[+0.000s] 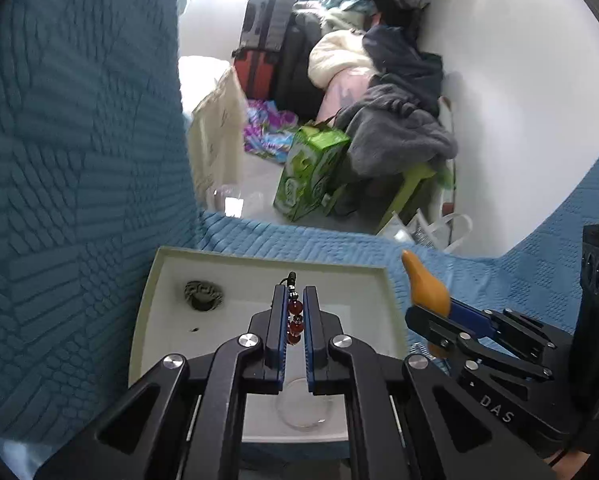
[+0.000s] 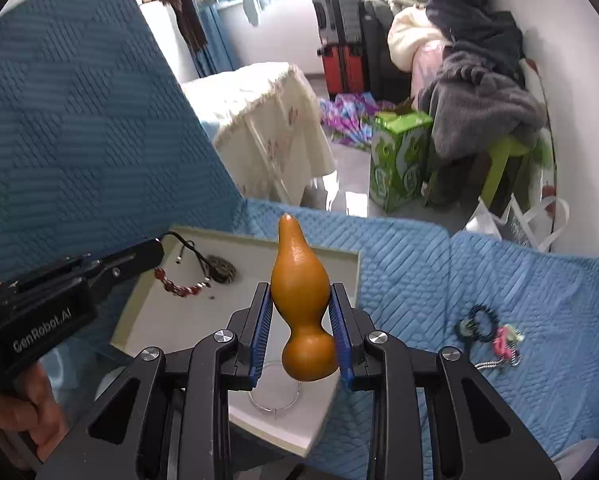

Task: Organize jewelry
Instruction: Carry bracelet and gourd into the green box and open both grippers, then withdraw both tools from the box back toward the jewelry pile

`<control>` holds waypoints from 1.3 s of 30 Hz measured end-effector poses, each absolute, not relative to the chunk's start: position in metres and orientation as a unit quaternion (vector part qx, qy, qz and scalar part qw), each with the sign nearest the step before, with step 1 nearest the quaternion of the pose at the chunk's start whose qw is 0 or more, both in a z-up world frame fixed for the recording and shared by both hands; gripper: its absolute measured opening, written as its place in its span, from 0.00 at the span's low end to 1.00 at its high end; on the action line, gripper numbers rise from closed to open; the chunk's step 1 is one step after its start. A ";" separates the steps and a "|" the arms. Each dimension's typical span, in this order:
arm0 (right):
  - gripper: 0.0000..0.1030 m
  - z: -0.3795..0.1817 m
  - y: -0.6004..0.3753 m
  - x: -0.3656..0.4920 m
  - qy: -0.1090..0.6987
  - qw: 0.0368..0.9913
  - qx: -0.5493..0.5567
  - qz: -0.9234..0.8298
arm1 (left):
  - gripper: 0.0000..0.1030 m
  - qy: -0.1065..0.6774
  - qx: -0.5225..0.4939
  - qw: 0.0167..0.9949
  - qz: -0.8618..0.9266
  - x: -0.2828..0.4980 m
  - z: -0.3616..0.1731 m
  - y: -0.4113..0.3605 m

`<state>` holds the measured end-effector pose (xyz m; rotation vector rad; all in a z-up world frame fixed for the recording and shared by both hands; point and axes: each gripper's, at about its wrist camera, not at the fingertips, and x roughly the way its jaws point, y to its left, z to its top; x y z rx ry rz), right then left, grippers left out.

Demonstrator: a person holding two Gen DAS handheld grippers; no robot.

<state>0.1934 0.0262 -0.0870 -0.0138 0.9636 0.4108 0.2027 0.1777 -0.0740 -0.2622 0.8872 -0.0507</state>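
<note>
A shallow white tray (image 1: 171, 280) lies on the blue quilted cover; it also shows in the right wrist view (image 2: 147, 320). My left gripper (image 1: 295, 296) is shut on a red bead bracelet (image 1: 295, 320) over the tray; the bracelet (image 2: 179, 286) hangs from it down to the tray floor. My right gripper (image 2: 301, 300) is shut on an orange gourd pendant (image 2: 299, 292), held above the tray's right edge; the gourd also shows in the left wrist view (image 1: 423, 284). A grey patterned coil (image 1: 203, 295) and a clear bangle (image 2: 273, 400) lie in the tray.
A dark bead bracelet (image 2: 475, 322) and a pink and green charm (image 2: 507, 340) lie on the cover to the right of the tray. The cover rises steeply at the left (image 1: 79, 160). Beyond the far edge are a green box (image 2: 399, 160), suitcases and clothing piles.
</note>
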 end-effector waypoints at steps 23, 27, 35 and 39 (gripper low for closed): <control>0.41 -0.106 0.032 0.193 0.480 0.852 -0.027 0.205 | 0.19 0.472 -0.128 0.872 -0.006 0.210 -0.123 0.195; 0.42 -0.076 0.022 0.190 0.455 0.865 -0.025 0.210 | 0.57 0.448 -0.122 0.886 0.014 0.202 -0.092 0.193; 0.43 -0.012 -0.006 0.180 0.400 0.889 -0.016 0.222 | 0.58 0.395 -0.112 0.912 0.017 0.184 -0.023 0.173; 0.43 0.015 -0.020 0.170 0.371 0.900 -0.017 0.228 | 0.58 0.365 -0.113 0.924 0.016 0.173 0.012 0.158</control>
